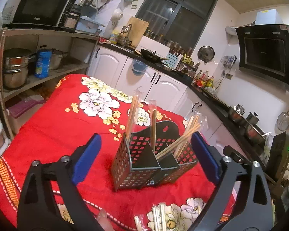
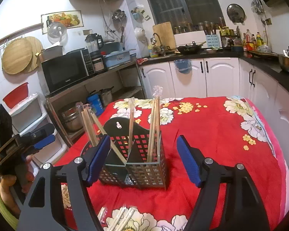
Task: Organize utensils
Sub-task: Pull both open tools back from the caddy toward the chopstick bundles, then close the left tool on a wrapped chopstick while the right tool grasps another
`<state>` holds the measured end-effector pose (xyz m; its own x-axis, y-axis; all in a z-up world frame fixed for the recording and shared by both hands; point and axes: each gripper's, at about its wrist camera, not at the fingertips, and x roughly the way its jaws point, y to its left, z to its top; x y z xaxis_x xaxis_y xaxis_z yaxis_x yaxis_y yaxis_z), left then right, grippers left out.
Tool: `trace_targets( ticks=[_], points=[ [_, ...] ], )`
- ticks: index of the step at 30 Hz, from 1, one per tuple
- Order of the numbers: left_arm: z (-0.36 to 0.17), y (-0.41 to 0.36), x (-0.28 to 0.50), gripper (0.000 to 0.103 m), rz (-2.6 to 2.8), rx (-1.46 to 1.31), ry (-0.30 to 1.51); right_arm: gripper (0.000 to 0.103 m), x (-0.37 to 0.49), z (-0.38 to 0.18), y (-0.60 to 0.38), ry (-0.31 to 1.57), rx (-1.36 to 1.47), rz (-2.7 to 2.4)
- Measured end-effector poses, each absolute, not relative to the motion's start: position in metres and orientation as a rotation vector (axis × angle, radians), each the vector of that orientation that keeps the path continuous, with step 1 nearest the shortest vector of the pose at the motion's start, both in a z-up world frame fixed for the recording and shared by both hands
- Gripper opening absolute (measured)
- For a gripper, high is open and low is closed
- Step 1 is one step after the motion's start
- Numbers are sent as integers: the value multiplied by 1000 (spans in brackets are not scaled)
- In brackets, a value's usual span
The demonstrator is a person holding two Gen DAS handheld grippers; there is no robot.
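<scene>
A black perforated utensil holder (image 1: pixel 154 163) with three compartments stands on the red flowered cloth (image 1: pixel 63 127). Wrapped chopsticks (image 1: pixel 133 113) stand in its compartments, and some lean out to the right (image 1: pixel 183 140). My left gripper (image 1: pixel 146 154) is open and empty, its blue pads either side of the holder. In the right wrist view the holder (image 2: pixel 136 159) stands between the open, empty pads of my right gripper (image 2: pixel 144 157). Several wrapped chopstick packets (image 1: pixel 158 217) lie on the cloth near the front edge; they also show in the right wrist view (image 2: pixel 121 219). The left gripper shows at the left there (image 2: pixel 28 142).
White kitchen cabinets (image 2: pixel 202 75) and a dark counter (image 2: pixel 269 67) run behind and to the right of the table. A shelf with a microwave (image 2: pixel 65 73) and pots (image 1: pixel 15 67) stands at the left. White plastic drawers (image 2: pixel 28 113) are beside it.
</scene>
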<state>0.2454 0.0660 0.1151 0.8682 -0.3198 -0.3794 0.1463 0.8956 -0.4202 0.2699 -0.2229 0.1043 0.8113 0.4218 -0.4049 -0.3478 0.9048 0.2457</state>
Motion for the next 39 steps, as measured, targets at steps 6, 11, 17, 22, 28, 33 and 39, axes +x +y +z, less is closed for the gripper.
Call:
trace_targets(
  ticks=[6,11,17,22,28,33,39],
  points=[
    [112,68,234,92,-237,-390,455,72,259,104,-224,466,156,413],
    [107,70,226,92,-232,-398,464,72,248,102,-225,466,145,415],
    [102,72,218,92,-229,-403,473,73,238,99,-222,474,131,416],
    [93,70,212,92,-230,-394,497,73,232,92,-218,491,119,419],
    [80,65,203,92,-232,-379,529,73,224,81,-214,518,97,428],
    [71,62,197,92,-230,-367,551,73,220,72,-210,543,76,437],
    [55,60,192,92,-225,-351,587,73,214,57,-205,578,55,447]
  ],
)
